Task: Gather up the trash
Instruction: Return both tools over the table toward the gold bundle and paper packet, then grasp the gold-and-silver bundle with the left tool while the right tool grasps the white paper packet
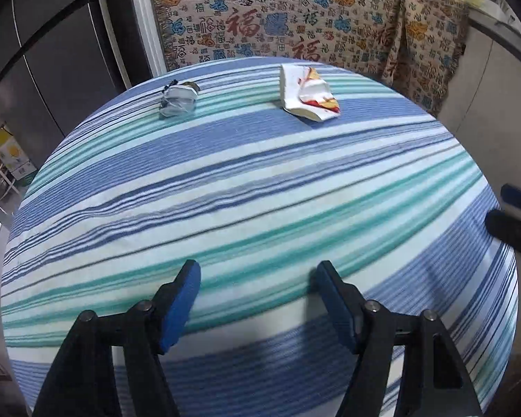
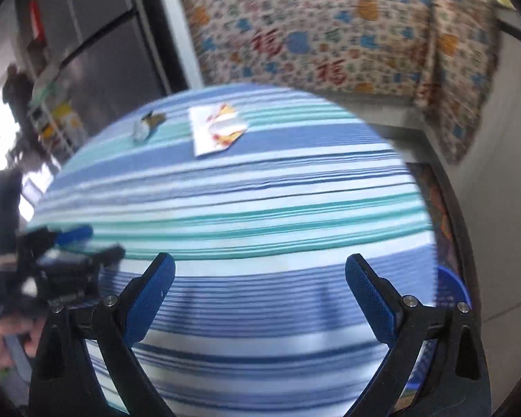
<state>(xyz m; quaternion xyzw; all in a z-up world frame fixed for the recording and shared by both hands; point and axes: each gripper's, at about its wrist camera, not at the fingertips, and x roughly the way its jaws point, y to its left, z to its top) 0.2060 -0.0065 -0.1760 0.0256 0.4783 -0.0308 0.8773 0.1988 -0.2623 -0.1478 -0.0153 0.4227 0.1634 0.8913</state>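
Note:
Two pieces of trash lie on the far side of a round table with a blue, teal and white striped cloth (image 1: 260, 180). A crumpled white and red-yellow wrapper (image 1: 307, 92) lies far right of centre, and also shows in the right wrist view (image 2: 217, 128). A small crumpled grey-white wrapper (image 1: 177, 100) lies to its left, also in the right wrist view (image 2: 144, 127). My left gripper (image 1: 258, 278) is open and empty above the near part of the table. My right gripper (image 2: 260, 271) is open and empty, higher, near the table's front edge. Each gripper shows at the edge of the other's view.
A cloth-covered sofa with red characters (image 1: 295, 17) stands right behind the table. Dark cabinet doors (image 1: 52, 52) are at the left. A blue basket (image 2: 451, 288) sits on the floor at the table's right side. A person's hand holds the left gripper (image 2: 52, 271).

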